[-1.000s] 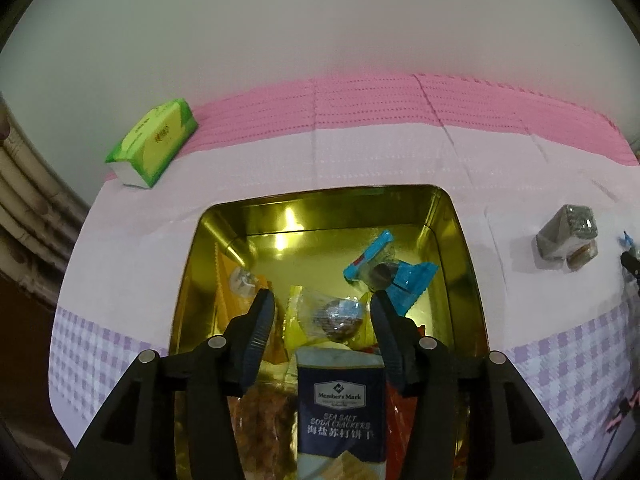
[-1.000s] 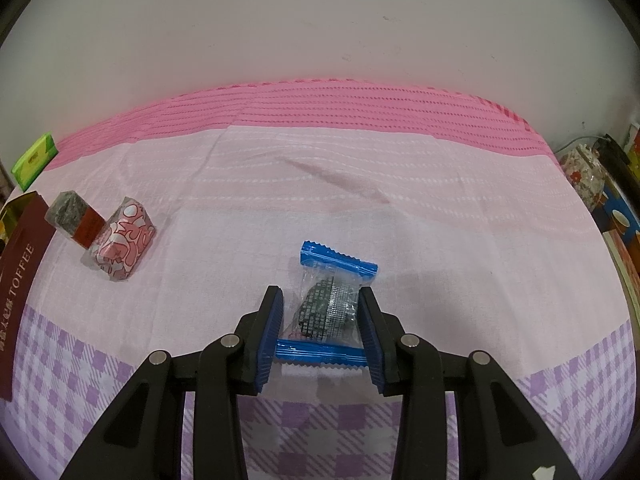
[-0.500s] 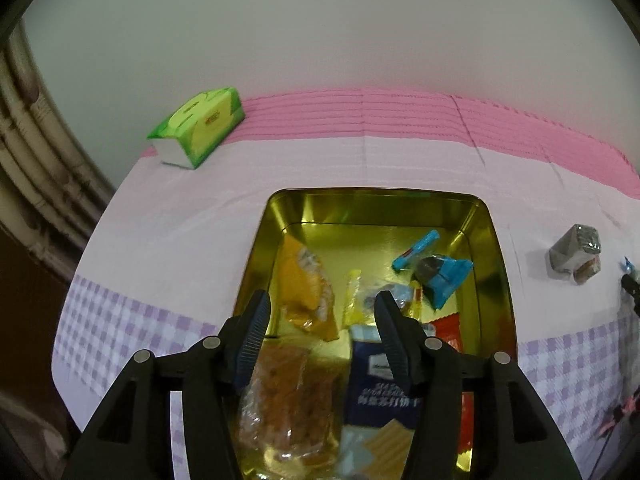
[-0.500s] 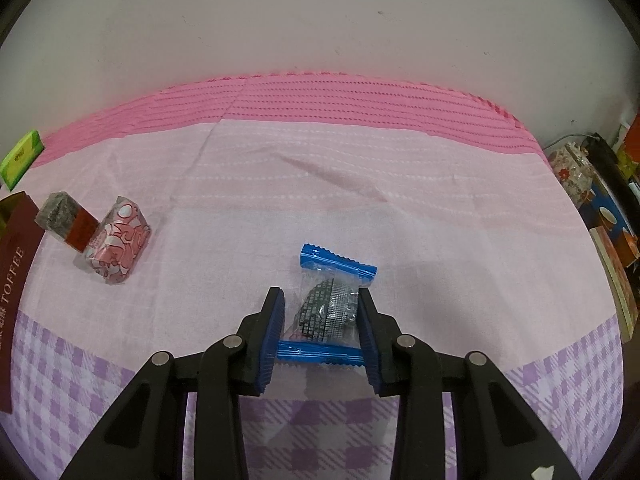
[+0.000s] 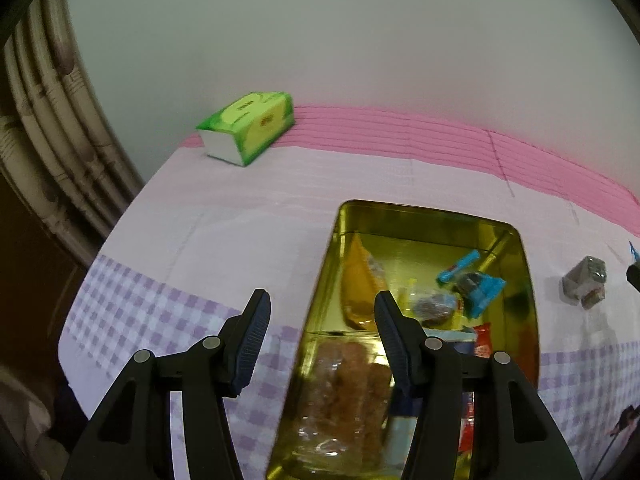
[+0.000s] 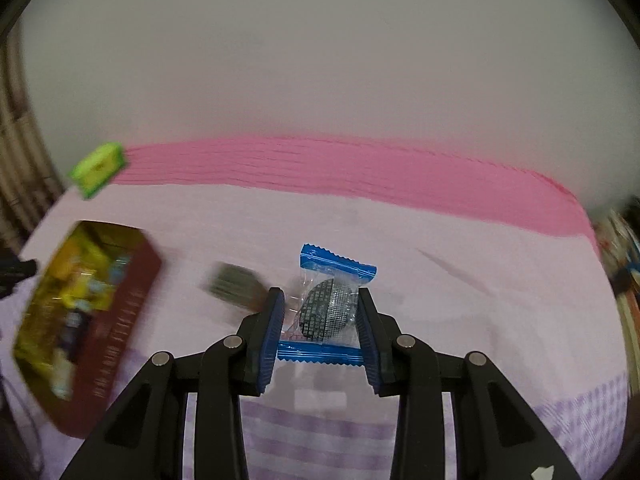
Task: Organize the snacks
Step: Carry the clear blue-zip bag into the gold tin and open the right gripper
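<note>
Nearest to us, our right gripper [image 6: 321, 334] is clamped on the blue-ended candy wrapper [image 6: 330, 307], pads pressing its clear middle; a second ago that packet lay on the pink cloth, and now it hangs lifted between the jaws with the view swung leftward, so the gold tin [image 6: 86, 312] has come into sight at the left edge, blurred. We read that as the pick being done and the carry to the tin under way. Our left gripper [image 5: 320, 342] stands apart with nothing between its jaws; it sat squarely over the tin's snacks a second ago and has since shifted left, so it now straddles the tin's left wall and frees the opening for the drop. Farther off, a grey wrapped snack [image 5: 585, 285] waits on the tabletop [image 5: 256, 216] right of the tin, and the green tissue pack [image 5: 249, 125] sits by the wall
</note>
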Demonstrator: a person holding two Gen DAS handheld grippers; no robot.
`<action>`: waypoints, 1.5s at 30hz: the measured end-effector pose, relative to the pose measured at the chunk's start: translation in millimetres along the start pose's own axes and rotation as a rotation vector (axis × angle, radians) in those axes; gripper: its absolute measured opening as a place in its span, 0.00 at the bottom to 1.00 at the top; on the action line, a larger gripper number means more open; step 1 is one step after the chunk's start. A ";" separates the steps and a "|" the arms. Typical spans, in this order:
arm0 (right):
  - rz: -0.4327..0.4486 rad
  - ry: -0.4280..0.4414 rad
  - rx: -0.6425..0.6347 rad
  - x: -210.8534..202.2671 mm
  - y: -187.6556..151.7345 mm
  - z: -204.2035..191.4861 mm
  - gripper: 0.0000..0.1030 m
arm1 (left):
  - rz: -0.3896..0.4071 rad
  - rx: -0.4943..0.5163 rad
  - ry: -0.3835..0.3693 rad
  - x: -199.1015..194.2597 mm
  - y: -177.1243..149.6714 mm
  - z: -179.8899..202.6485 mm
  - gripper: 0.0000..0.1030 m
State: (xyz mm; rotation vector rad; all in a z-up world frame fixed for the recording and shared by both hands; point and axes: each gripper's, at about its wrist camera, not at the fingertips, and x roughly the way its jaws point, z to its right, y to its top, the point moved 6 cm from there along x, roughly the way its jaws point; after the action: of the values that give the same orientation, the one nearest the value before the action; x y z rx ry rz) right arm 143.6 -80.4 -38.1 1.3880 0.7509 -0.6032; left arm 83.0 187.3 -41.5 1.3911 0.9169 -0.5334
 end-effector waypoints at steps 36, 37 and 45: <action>-0.131 0.153 -0.339 68.3 12.3 -186.9 0.33 | -0.122 -0.155 0.093 22.5 -6.2 -59.2 0.54; -0.132 0.154 -0.341 69.0 12.0 -188.2 0.33 | -0.120 -0.152 0.098 22.7 -6.2 -59.8 0.54; -0.144 0.175 -0.329 71.6 8.5 -189.6 0.34 | -0.133 -0.160 0.098 26.0 -7.4 -61.5 0.55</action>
State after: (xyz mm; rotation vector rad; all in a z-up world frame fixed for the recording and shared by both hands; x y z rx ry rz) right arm 174.2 112.6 -92.3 1.0966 1.0484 -0.4481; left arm 77.8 250.9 -62.5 1.2259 1.1134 -0.4841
